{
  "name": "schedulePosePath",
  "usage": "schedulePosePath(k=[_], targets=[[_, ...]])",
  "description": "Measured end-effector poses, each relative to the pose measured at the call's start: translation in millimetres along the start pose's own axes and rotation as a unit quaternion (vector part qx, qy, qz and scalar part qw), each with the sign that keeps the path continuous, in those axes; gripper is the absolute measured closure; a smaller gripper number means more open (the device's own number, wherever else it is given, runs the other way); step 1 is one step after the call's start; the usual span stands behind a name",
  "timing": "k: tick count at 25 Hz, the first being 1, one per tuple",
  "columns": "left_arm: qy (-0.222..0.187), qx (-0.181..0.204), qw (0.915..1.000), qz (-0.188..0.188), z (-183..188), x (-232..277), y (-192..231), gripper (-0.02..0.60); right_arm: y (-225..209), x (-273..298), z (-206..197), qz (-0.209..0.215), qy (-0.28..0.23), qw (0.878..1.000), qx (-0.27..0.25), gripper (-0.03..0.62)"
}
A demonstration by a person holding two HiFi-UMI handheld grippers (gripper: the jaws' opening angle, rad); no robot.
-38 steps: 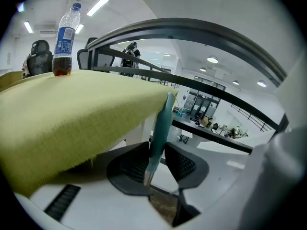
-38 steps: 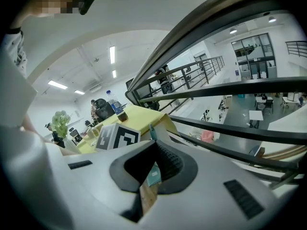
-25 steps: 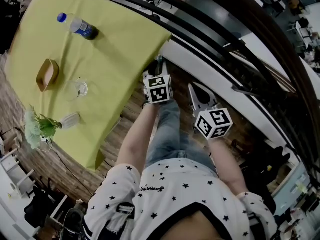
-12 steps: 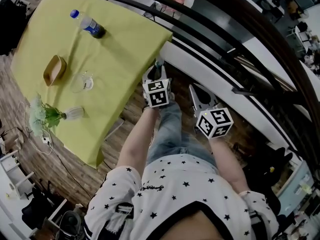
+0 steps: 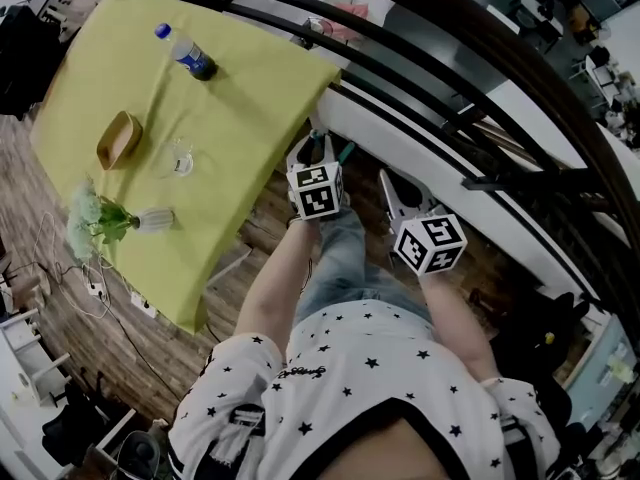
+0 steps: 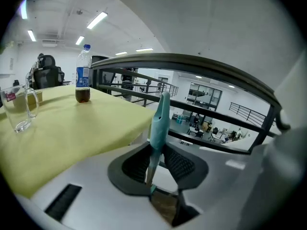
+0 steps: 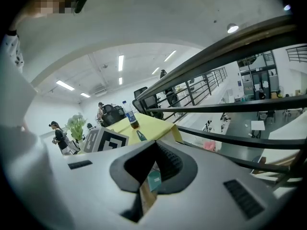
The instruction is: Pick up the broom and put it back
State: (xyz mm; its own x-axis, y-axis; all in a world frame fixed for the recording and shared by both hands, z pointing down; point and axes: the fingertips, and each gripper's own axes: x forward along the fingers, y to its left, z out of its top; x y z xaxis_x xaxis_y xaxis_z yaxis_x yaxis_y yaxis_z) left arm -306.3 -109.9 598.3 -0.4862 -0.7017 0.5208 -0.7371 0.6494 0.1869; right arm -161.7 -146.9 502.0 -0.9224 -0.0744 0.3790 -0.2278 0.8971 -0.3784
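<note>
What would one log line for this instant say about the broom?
left tongs: shut on broom handle | handle: sticks out past the pads | yellow table: to its left

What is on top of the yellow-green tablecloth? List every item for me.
A plastic bottle, a wooden bowl, a glass mug and a vase of flowers stand on the tablecloth. The cloth hides the tabletop beneath.

A table with a yellow-green cloth stands on a brown wood floor. On the cloth are a bottle with a blue cap, a small wood bowl and a clear glass cup near the bowl. A vase of white flowers is near one edge.
</note>
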Motion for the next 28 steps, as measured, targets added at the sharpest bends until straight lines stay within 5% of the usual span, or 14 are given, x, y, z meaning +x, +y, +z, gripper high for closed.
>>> schedulePosePath(k=[28], targets=[[-0.047, 0.024, 0.9963, -0.068, 60, -86, -70, 0.483, 8, -90, 20, -0.042, -0.060, 0.997, -0.026, 0.600]])
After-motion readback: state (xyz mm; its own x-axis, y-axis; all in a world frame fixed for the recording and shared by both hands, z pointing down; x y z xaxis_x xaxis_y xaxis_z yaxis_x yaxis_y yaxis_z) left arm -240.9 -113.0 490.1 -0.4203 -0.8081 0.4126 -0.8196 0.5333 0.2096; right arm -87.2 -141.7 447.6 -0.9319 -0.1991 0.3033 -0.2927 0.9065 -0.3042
